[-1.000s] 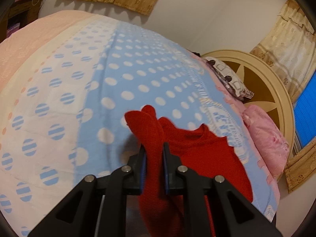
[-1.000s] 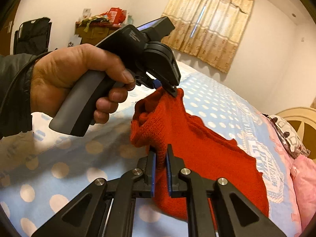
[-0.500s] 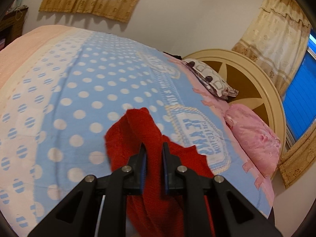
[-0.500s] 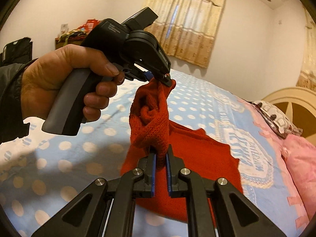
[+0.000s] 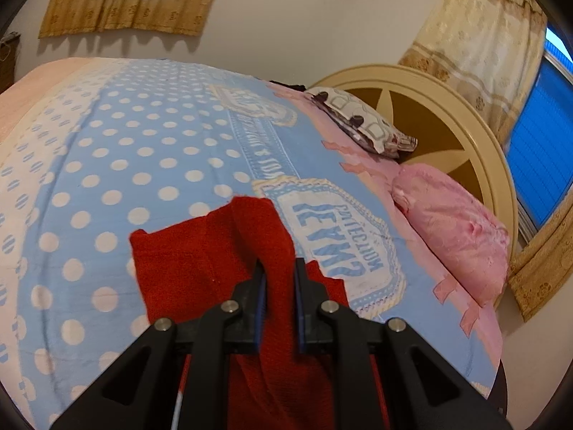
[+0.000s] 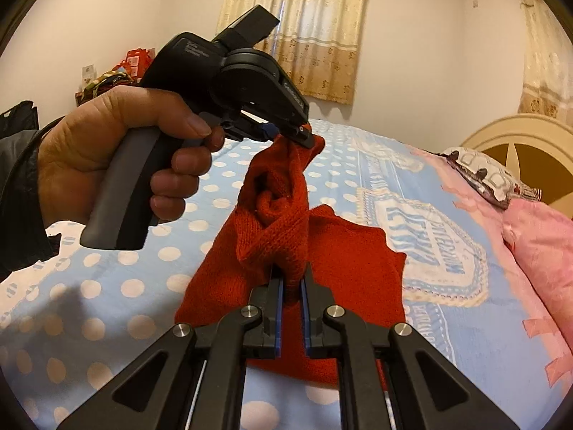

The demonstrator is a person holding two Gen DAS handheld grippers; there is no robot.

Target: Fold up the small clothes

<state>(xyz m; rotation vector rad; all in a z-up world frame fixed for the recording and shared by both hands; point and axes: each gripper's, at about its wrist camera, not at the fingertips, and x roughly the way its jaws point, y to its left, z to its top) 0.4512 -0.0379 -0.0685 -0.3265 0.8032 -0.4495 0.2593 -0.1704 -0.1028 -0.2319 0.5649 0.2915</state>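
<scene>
A small red knitted garment point(image 6: 343, 261) lies partly on the blue polka-dot bedspread point(image 6: 125, 286), with one end lifted. My right gripper point(image 6: 292, 279) is shut on a bunched fold of it near the bottom of the right wrist view. Farther up in that view my left gripper point(image 6: 304, 136), held by a hand point(image 6: 118, 150), is shut on another raised corner, so the knit hangs twisted between the two. In the left wrist view the left gripper point(image 5: 279, 272) pinches the red garment point(image 5: 193, 261), which drapes down below the jaws onto the bedspread point(image 5: 143, 150).
A pink pillow point(image 5: 451, 229) and a patterned pillow point(image 5: 361, 122) lie against the round cream headboard point(image 5: 447, 107) on the right. Curtains point(image 6: 297, 25) hang on the far wall. A cluttered shelf point(image 6: 114, 75) stands at the far left.
Both grippers have carried the lifted end of the garment toward the headboard side, folding it over the part lying flat. The held knit has twisted between them.
</scene>
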